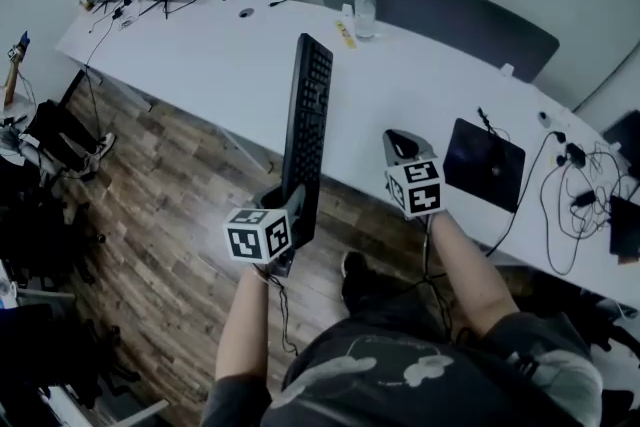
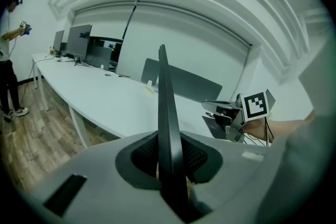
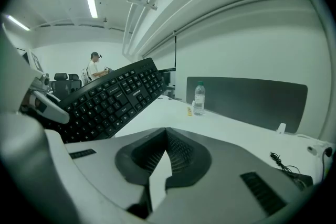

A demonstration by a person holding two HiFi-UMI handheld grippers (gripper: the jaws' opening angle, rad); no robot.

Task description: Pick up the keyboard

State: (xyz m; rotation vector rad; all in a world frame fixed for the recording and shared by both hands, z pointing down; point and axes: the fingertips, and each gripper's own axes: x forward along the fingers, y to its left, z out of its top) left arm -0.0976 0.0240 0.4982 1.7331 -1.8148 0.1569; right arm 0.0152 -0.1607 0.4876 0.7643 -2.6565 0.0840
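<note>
Plainly raised above the white table (image 1: 190,55), keyboard (image 1: 308,130) held on edge, near end clamped between the left gripper (image 1: 296,205) jaws, right gripper (image 1: 401,145) clenched on nothing just right of it, water bottle (image 1: 365,12) stood far behind.

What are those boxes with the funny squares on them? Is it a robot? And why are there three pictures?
It's not a robot. A person holds a grabbing tool, called a gripper, in each hand, and the boxes with squares are part of those tools. One picture comes from a camera on the person's head, looking down. The other two come from a camera riding on each gripper. The left gripper has its fingers squeezed on a black keyboard, held up in the air on its edge. The right gripper has its fingers shut on nothing. On the white table are a bottle, a dark pad and some cables.
</note>
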